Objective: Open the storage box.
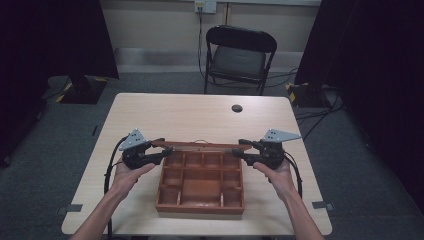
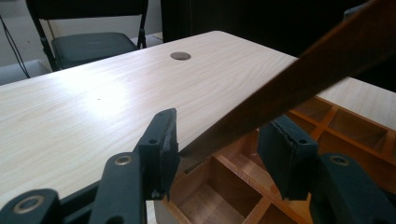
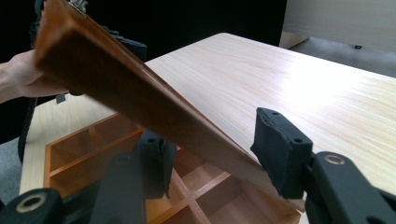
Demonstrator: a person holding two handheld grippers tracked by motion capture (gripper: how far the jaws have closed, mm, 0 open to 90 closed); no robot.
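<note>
High view: at a pale wooden table (image 1: 150, 107), a person works a hinged wooden lid (image 1: 200, 145) over a compartmented wooden box (image 1: 200, 206), one gripper at each far corner. At left, the left gripper (image 1: 159, 151) reaches in to the lid's left end. In the left gripper view the lid (image 2: 299, 79) runs slantwise between the two black jaws, which stand apart on either side of it; one pad (image 2: 163, 140) sits close to the board's edge, and whether it presses cannot be told. At centre, the box sits near the person's edge of the table, its dividers bare and every compartment in sight empty. At right, the right gripper (image 1: 241, 148) meets the lid's other end. In the right gripper view the lid (image 3: 130, 93) passes tilted between spread jaws, with a gap showing on the right-hand side, so no firm clamp is evident. The lid appears raised partway on its back edge, neither flat on the box nor fully thrown back; the swing looks about midway, with the remainder of its travel and the release yet to come.
</note>
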